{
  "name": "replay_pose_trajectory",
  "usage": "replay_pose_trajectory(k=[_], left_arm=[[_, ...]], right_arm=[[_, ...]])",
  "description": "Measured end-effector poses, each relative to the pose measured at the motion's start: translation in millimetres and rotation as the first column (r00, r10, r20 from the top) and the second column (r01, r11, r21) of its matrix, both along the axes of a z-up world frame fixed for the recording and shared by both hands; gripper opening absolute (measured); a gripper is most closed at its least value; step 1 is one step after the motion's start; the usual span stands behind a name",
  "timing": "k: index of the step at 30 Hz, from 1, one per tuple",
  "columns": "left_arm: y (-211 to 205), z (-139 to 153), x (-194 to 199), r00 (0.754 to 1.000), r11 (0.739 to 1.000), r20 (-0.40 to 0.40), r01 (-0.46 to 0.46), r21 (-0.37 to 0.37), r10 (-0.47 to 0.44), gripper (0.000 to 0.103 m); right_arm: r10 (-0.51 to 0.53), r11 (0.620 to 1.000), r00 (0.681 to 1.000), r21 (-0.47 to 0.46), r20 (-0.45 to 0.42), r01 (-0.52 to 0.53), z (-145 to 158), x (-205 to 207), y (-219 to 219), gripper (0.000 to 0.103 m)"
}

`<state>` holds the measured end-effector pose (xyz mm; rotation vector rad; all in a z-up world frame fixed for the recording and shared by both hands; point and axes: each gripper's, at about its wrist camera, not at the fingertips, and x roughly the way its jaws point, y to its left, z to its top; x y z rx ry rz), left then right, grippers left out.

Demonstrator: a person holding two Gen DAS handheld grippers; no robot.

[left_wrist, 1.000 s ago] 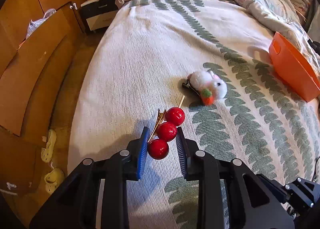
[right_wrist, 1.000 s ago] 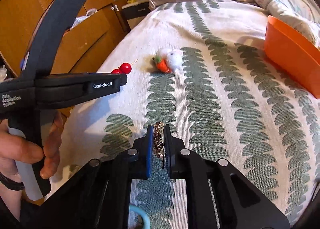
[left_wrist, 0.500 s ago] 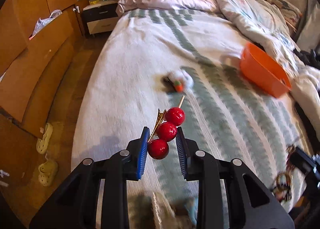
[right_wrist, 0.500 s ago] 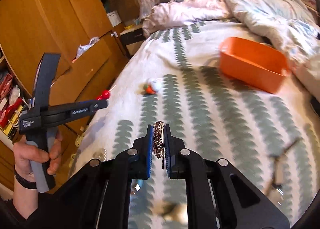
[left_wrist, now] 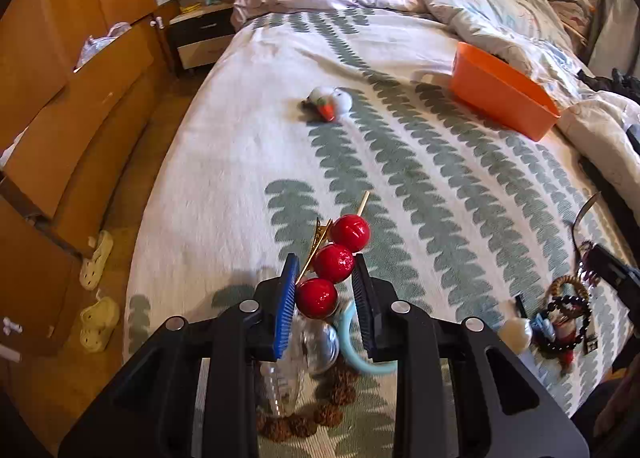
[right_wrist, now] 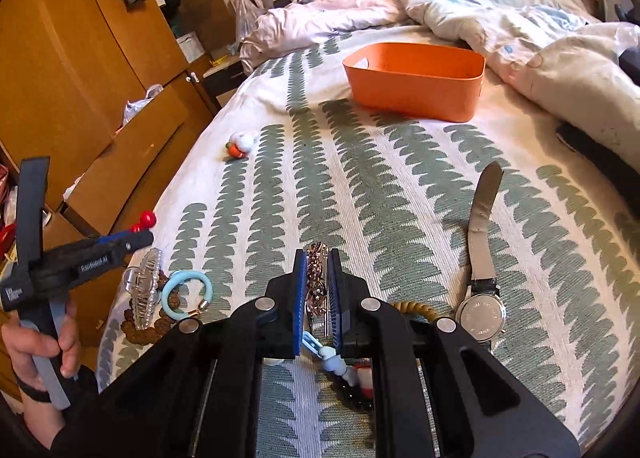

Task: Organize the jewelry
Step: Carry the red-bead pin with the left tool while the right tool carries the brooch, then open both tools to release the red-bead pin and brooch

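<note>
Partly hidden behind the left gripper [left_wrist: 325,290], a clear hair claw [left_wrist: 296,354], a blue ring [left_wrist: 360,354] and brown beads [left_wrist: 320,414] lie on the bed [left_wrist: 224,162]; only slivers of each show from that side. At the right edge of the left view a heap of dark bracelets [left_wrist: 566,318] is cut off by a black gripper body, and a watch [right_wrist: 480,290] lies face down, its dial unseen. Between the left gripper's narrowly parted blue pads [left_wrist: 286,306] sits a red cherry clip [left_wrist: 334,262], three glossy balls on a gold pin, lifted clear of the cover. The right gripper [right_wrist: 318,282] has its jaws nearly together, pinching a gold chain [right_wrist: 316,278] upright; what hangs below it is masked by the fingers. A hand [right_wrist: 38,346] grips the left tool's handle at the lower left of the right view. Farther up the bed an orange tub [right_wrist: 416,86] stands by the rumpled duvet [right_wrist: 520,18], its floor out of sight, and a small white plush clip [right_wrist: 240,143] lies alone to its left.
</note>
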<state>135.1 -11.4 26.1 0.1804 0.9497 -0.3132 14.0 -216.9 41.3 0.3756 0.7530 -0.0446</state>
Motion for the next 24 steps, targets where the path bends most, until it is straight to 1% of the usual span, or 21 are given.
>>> replay_pose_trajectory(k=[4, 11, 14, 15, 16, 17, 18, 19, 20, 22, 23, 24], left_arm=[[1.8, -3.0, -9.9, 1.000, 1.000, 0.022, -0.020, 0.016, 0.020, 0.028], [-6.2, -0.5, -20.6, 0.997, 0.999, 0.077, -0.005, 0.054, 0.001, 0.028], [-9.7, -0.8, -24.9, 0.996, 0.998, 0.088, 0.003, 0.067, -0.009, 0.029], [-10.6, -0.5, -25.6, 0.995, 0.997, 0.095, 0.003, 0.072, -0.010, 0.033], [-11.5, -0.1, -26.4, 0.995, 0.997, 0.103, 0.004, 0.078, -0.012, 0.043], [-12.3, 0.7, -27.4, 0.994, 0.997, 0.113, 0.002, 0.083, -0.011, 0.050], [-12.2, 1.5, -28.1, 0.993, 0.997, 0.119, 0.002, 0.082, -0.011, 0.060], [-12.1, 2.7, -28.8, 0.992, 0.997, 0.123, 0.002, 0.080, -0.012, 0.062], [-11.7, 3.3, -28.9, 0.992, 0.997, 0.127, 0.001, 0.079, -0.011, 0.062], [-11.5, 5.4, -30.1, 0.989, 0.996, 0.147, -0.006, 0.087, -0.007, 0.064], [-11.8, 7.8, -31.6, 0.985, 0.995, 0.170, -0.010, 0.096, -0.006, 0.066], [-12.0, 9.3, -32.8, 0.983, 0.995, 0.182, -0.009, 0.097, -0.009, 0.073]], right_arm=[[-0.001, 1.000, 1.000, -0.009, -0.001, 0.001, -2.1, -1.7, 0.3, 0.012], [-0.017, 0.998, 1.000, -0.057, -0.025, 0.016, -8.9, -3.2, 0.7, 0.012], [-0.022, 0.996, 0.999, -0.084, -0.034, 0.019, -12.2, -1.9, 0.8, 0.021], [-0.025, 0.996, 0.999, -0.092, -0.038, 0.021, -13.3, -1.5, 1.0, 0.021], [-0.025, 0.994, 0.999, -0.104, -0.048, 0.020, -15.3, -0.5, 2.0, 0.022], [-0.026, 0.993, 0.998, -0.114, -0.055, 0.020, -16.7, 0.4, 2.8, 0.026], [-0.030, 0.992, 0.998, -0.124, -0.060, 0.022, -18.3, 0.8, 3.5, 0.028], [-0.029, 0.991, 0.998, -0.129, -0.062, 0.021, -18.9, 0.8, 4.2, 0.035], [-0.025, 0.991, 0.998, -0.129, -0.059, 0.017, -18.6, 0.7, 4.5, 0.038], [-0.023, 0.991, 0.999, -0.130, -0.047, 0.016, -16.6, -0.7, 5.0, 0.040], [-0.020, 0.991, 0.999, -0.132, -0.040, 0.015, -15.2, -1.5, 5.4, 0.040], [-0.019, 0.991, 0.999, -0.133, -0.036, 0.014, -14.2, -2.0, 5.8, 0.041]])
